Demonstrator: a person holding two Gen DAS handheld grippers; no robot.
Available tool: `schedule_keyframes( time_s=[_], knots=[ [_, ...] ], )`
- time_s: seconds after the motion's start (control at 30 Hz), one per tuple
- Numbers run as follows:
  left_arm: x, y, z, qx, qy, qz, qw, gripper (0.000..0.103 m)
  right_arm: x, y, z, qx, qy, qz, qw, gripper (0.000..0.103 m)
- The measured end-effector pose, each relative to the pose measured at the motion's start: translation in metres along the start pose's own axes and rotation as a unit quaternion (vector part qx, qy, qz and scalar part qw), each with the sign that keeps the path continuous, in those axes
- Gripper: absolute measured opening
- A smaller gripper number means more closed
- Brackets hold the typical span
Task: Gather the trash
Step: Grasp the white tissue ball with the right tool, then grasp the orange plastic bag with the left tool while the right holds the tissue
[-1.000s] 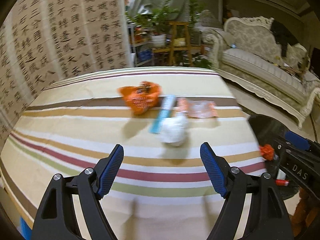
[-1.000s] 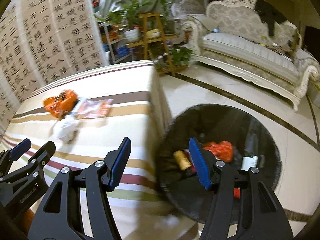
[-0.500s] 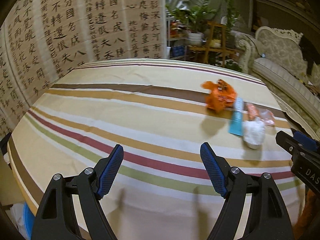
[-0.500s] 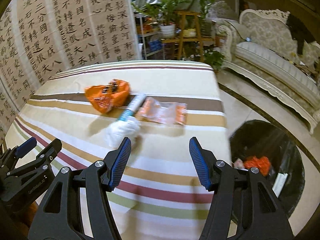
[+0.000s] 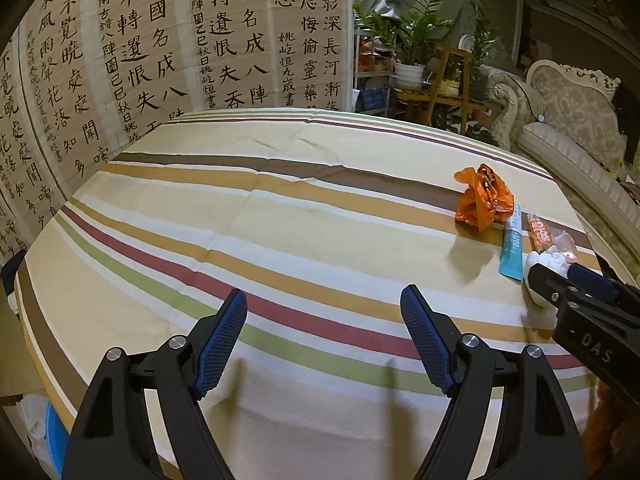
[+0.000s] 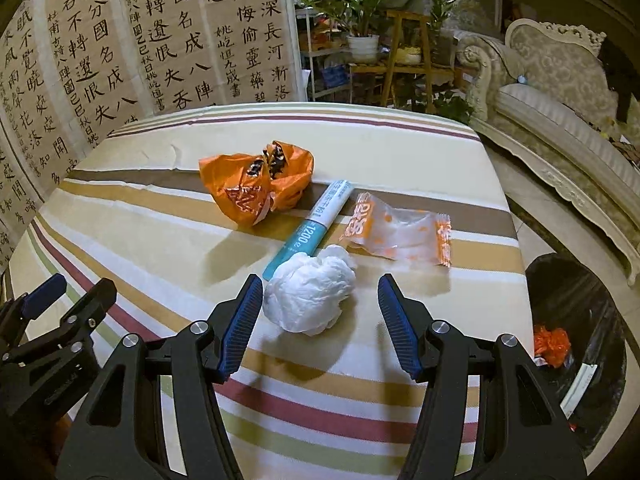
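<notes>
The right gripper (image 6: 318,320) is standing with jaws wide, its blue ribbed pads flanking a crumpled white tissue ball (image 6: 310,294) at frame centre on the striped tablecloth (image 6: 152,240); nothing is lying between pads and tissue. Just behind it are sitting a teal tube (image 6: 310,226), a crinkled orange plastic bag (image 6: 256,186) and a clear orange-printed wrapper (image 6: 398,230), while a black-lined trash bin (image 6: 576,344) is showing at lower right. The left gripper (image 5: 322,340) is hanging wide and empty over bare cloth at lower centre.
</notes>
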State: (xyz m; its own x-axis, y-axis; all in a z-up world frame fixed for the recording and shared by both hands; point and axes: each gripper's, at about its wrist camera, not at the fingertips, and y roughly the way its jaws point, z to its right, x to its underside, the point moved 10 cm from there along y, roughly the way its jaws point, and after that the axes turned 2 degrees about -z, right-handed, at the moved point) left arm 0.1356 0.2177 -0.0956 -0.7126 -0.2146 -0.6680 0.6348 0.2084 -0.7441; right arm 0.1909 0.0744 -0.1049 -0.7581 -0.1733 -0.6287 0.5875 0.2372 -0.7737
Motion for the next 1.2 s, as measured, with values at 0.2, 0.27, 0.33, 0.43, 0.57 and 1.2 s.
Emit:
schedule_keyframes(
  time_s=[0.2,0.27,0.33,0.43,0.57,1.2],
  knots=[
    [-0.003,0.000,0.010,0.010,0.006,0.000,0.9999,0.077,0.002,0.003,0.000,-0.002,-0.004,-0.008,1.000,0.033],
    [-0.004,0.000,0.014,0.013,0.008,0.001,0.9999,0.077,0.003,0.001,0.001,-0.003,-0.006,-0.007,1.000,0.032],
    [-0.005,0.000,0.020,0.018,0.011,0.001,0.9998,0.077,0.004,-0.004,0.006,0.000,-0.004,-0.003,1.000,0.032],
    [-0.007,-0.001,0.030,0.026,0.020,0.002,0.9995,0.077,0.006,-0.010,0.016,0.002,0.004,0.002,1.000,0.032],
    [-0.013,0.000,0.041,0.033,0.031,0.004,0.9990,0.077,0.007,-0.020,0.038,0.014,0.020,0.012,1.000,0.032],
    [-0.052,0.034,0.104,0.047,0.091,-0.002,0.9947,0.077,-0.019,-0.011,0.116,0.044,0.068,0.033,0.996,0.032]
  ],
)
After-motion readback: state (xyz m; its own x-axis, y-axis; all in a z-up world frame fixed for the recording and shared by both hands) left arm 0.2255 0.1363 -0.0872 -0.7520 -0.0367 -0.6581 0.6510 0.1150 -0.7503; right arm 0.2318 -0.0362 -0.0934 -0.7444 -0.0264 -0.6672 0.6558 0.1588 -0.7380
